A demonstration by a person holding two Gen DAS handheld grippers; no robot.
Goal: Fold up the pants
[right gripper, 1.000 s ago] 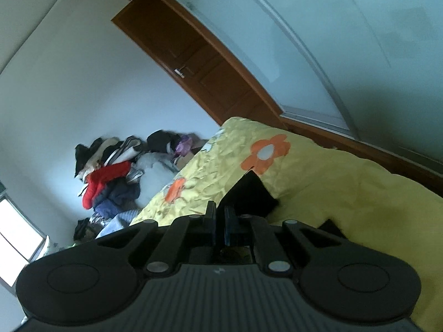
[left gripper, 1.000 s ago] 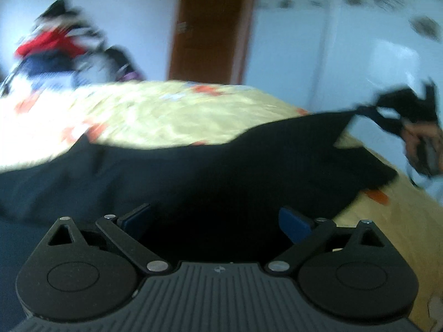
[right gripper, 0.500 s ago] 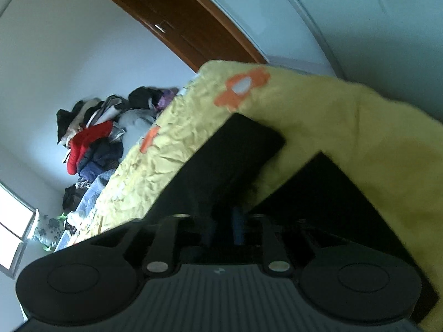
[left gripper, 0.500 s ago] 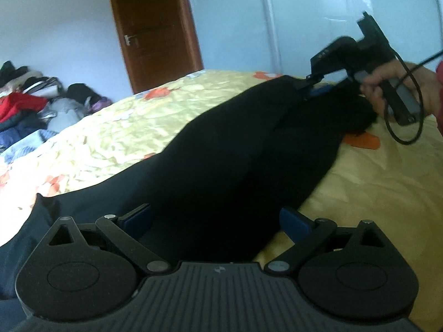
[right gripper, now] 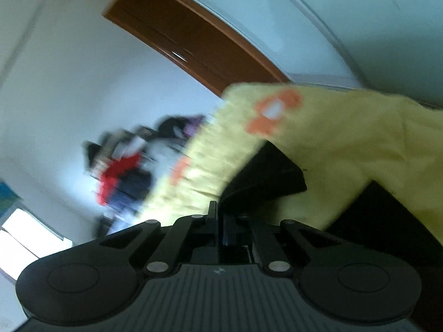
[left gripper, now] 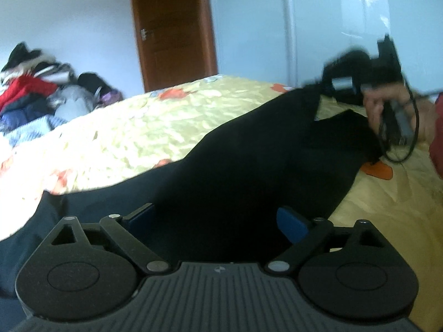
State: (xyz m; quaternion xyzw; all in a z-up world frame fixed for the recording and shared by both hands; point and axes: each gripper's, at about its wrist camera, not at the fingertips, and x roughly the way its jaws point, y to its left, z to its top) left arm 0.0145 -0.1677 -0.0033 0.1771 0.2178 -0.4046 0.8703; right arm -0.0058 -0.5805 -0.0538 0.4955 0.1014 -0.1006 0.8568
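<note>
The black pants [left gripper: 249, 149] lie spread across the yellow floral bedspread [left gripper: 138, 127], running from the near left at 8 o'clock in the left wrist view up toward 2 o'clock. There the right gripper [left gripper: 318, 85], held by a hand [left gripper: 387, 110], sits at the far corner of the cloth.

Right gripper [right gripper: 218, 215] in its own view: jaws together. They have just closed after a brief opening. Dark fabric lies right at the tips, but blur hides whether any is pinched.

Left gripper [left gripper: 218, 218]: blue pads wide apart, hovering over the pants with cloth below and between them, not pressed.

Judgement: the step is taking hold of two points before carrying one half over the other. To do it well:
- Lower the left jaws until both layers sit between the pads, then close.
- Confirm the right grip by a slight lift.
- Keep the edge between the grippers taut.

Risk: catching the bedspread with the pants.

Clothes pile [left gripper: 33, 94] at 9 o'clock and door [left gripper: 171, 27] at 12 are not involved.
</note>
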